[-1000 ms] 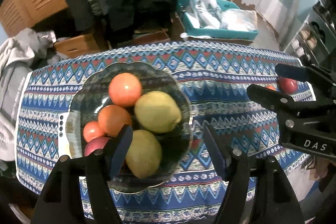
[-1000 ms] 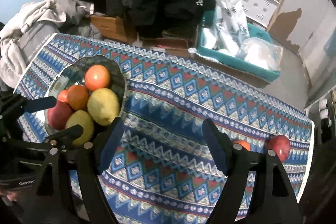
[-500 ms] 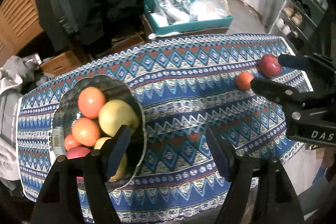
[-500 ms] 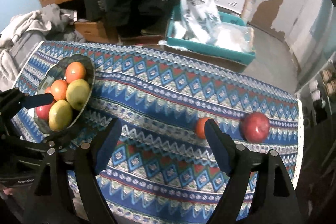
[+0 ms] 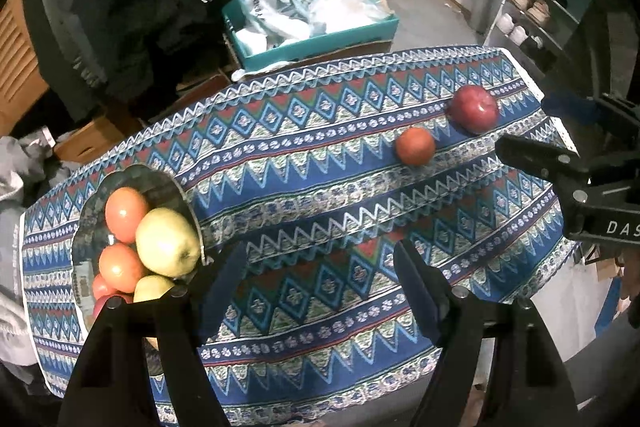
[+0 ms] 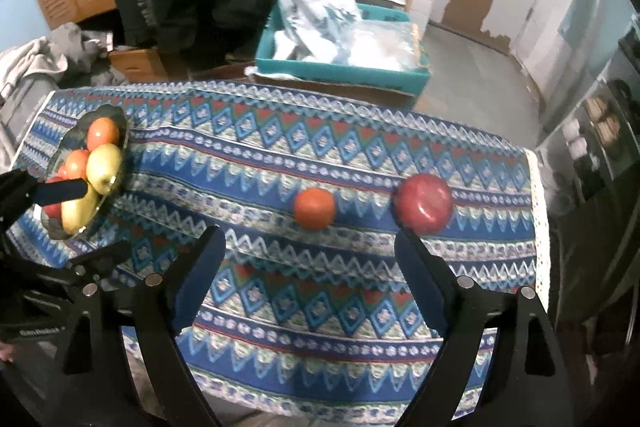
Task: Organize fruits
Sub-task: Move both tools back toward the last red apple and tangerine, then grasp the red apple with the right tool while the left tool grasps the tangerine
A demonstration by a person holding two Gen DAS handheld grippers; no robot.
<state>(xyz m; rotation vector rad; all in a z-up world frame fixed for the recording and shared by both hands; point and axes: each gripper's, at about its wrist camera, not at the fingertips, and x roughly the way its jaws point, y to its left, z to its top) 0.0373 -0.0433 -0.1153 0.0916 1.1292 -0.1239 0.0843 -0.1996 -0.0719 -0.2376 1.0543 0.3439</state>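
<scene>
Right gripper (image 6: 308, 259) nearer: jaws wide, just opened further, empty. Orange (image 6: 314, 208) just ahead between fingertips; red apple (image 6: 424, 202) ahead-right. Left gripper (image 5: 316, 275) open, empty; fruit bowl (image 5: 86, 227) at its left.

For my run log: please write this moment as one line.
left gripper: open, empty, just been opening | right gripper: open, empty, just been opening | loose on tablecloth: orange, red apple | glass bowl: holds fruit

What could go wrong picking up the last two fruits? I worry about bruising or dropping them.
The red apple lies near the tablecloth's lace edge, so a nudge from the open right gripper might roll it off. The small orange fruit sits beside it and could get knocked. The bowl is already piled high, so added fruit may tumble out.
</scene>
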